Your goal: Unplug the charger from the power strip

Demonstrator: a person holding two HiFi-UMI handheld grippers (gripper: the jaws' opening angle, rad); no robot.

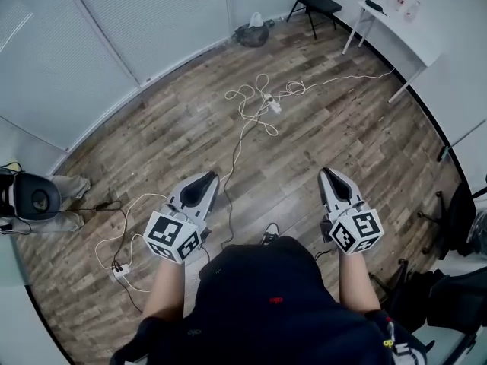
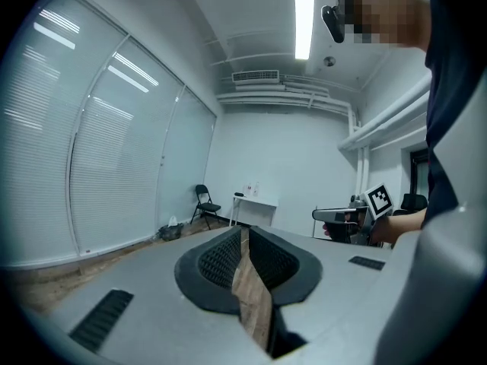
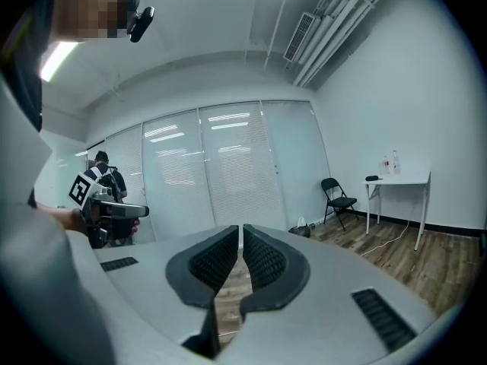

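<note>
Two grippers, both empty | left gripper (image 1: 204,181) jaws were together | right gripper (image 1: 329,175) jaws were together | power strip (image 1: 274,106) lay on wooden floor (image 1: 342,135) well ahead, among white cables (image 1: 245,106); charger too small to tell

Head view looks steeply down on the floor (image 1: 319,128); both gripper views face level, sharing the far folding chair (image 2: 204,202).

Open wood floor (image 1: 342,128) lies ahead. Loose white cables (image 1: 245,112) sprawl across its middle. A folding chair (image 1: 316,2) and bench (image 1: 396,33) stand along the far wall.
</note>
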